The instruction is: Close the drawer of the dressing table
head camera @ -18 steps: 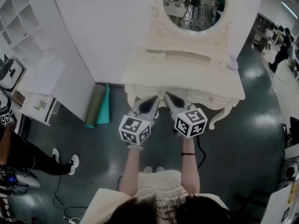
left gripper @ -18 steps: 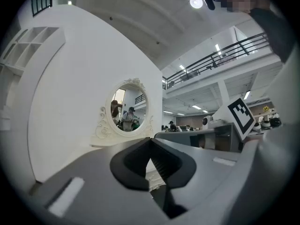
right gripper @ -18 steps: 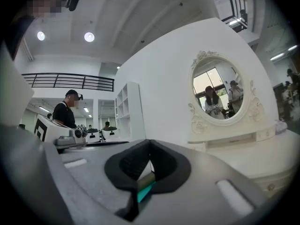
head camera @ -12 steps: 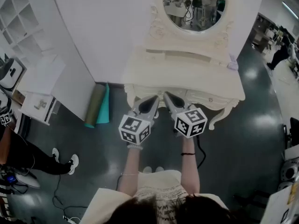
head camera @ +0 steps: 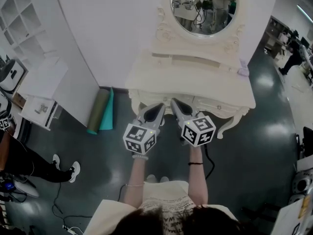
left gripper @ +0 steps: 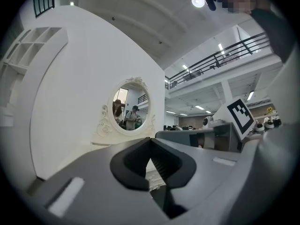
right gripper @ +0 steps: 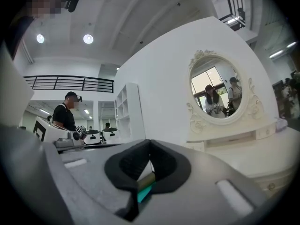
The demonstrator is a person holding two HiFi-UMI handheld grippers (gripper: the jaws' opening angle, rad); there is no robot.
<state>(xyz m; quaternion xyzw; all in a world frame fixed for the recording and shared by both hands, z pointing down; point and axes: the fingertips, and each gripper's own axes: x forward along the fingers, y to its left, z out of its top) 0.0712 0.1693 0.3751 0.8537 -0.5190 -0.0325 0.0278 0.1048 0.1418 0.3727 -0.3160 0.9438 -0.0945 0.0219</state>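
Observation:
The cream dressing table (head camera: 161,77) with its oval mirror (head camera: 203,6) stands against the white wall. Its front rail, with a small drawer knob (head camera: 218,107), looks flush under the tabletop. I cannot tell for sure whether a drawer stands out. My left gripper (head camera: 159,106) and right gripper (head camera: 173,102) are side by side just in front of the table's front edge, pointing at it. In the left gripper view the left gripper (left gripper: 150,139) has its jaws together and holds nothing. The right gripper (right gripper: 149,142) is likewise shut and holds nothing, with the mirror (right gripper: 216,93) ahead of it.
Two rolled mats (head camera: 101,110), grey-green and teal, lean at the wall left of the table. A white shelf unit (head camera: 44,94) stands further left, beside a person's legs (head camera: 29,165). A small lilac object (head camera: 243,66) sits on the tabletop's right end. Dark glossy floor (head camera: 254,146) lies around.
Both grippers keep their place in front of the table. Only the head view has drifted slightly.

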